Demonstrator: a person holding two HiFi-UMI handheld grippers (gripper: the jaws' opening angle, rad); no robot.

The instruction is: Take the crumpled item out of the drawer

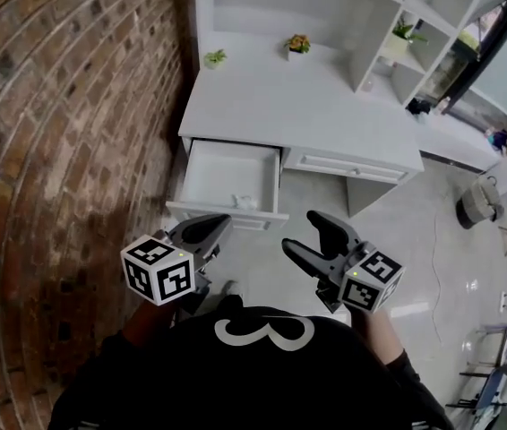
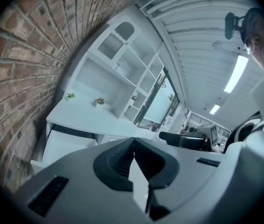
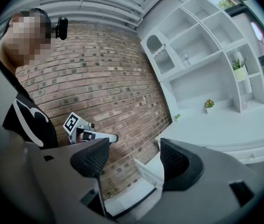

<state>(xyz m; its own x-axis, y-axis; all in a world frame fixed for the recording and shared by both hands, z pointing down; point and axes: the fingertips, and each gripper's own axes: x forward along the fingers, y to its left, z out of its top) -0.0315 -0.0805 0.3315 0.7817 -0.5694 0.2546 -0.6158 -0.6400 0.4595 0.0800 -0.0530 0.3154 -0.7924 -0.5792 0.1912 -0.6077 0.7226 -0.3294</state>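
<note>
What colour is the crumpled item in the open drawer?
The crumpled item is white; the head view shows it best.

Shirt print: a large white figure shaped like a "3" on the person's black shirt [image 1: 264,365], seen in the head view nearer the camera than the open drawer [image 1: 227,182]; in the right gripper view only a white curve of it shows.
Left cube: black-and-white square code markers on the faces of the left cube [image 1: 158,270], part of the left gripper [image 1: 213,227], near the drawer's front and to its left; one marker also shows in the right gripper view.
Right cube: the same kind of square markers on the right cube [image 1: 372,280] of the right gripper [image 1: 303,231], right of the drawer's front.
</note>
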